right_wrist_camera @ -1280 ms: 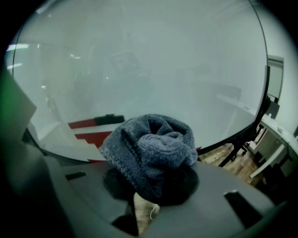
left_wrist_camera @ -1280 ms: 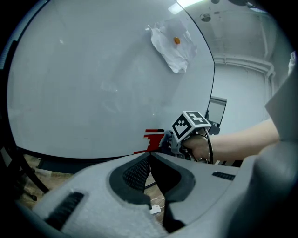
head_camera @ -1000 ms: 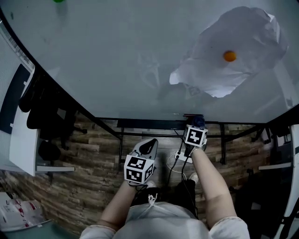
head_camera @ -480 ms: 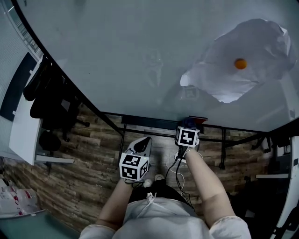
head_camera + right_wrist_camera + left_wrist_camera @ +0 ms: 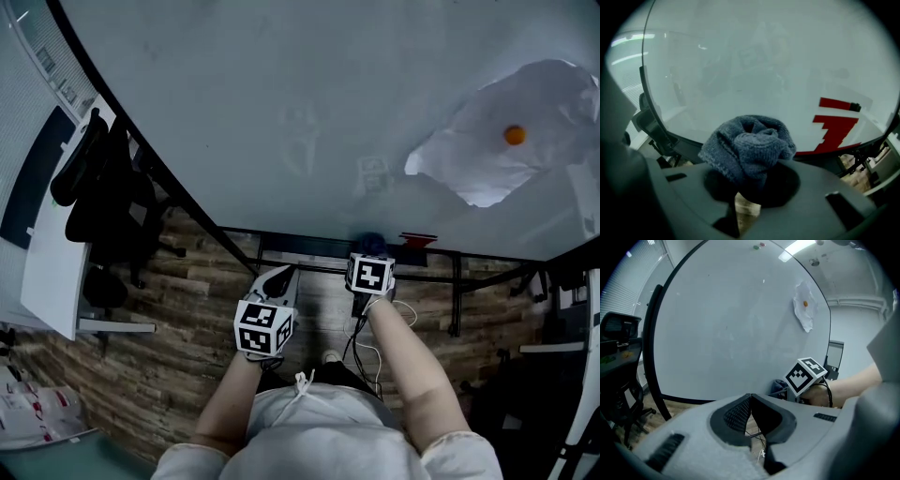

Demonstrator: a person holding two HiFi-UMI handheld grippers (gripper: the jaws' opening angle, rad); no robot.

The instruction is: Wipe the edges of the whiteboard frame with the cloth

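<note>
The whiteboard [image 5: 309,103] fills the upper part of the head view, with its dark frame [image 5: 300,246] along the bottom edge. My right gripper [image 5: 372,251] is shut on a bunched blue-grey knitted cloth [image 5: 749,146], held just at the bottom frame [image 5: 684,149]. The cloth [image 5: 373,244] shows as a dark lump against the frame rail. My left gripper [image 5: 278,278] is shut and empty, held lower and to the left, apart from the board; its jaws meet at the tips [image 5: 750,397].
A white sheet [image 5: 511,141] is pinned to the board by an orange magnet [image 5: 514,135] at upper right. A red marking [image 5: 834,124] is near the board's bottom edge. A black office chair [image 5: 103,202] stands left. Cables [image 5: 361,333] lie on the wooden floor.
Both grippers have shifted left along the bottom of the board, and the head view has swung so the white sheet sits further right. The cloth stays gripped.
</note>
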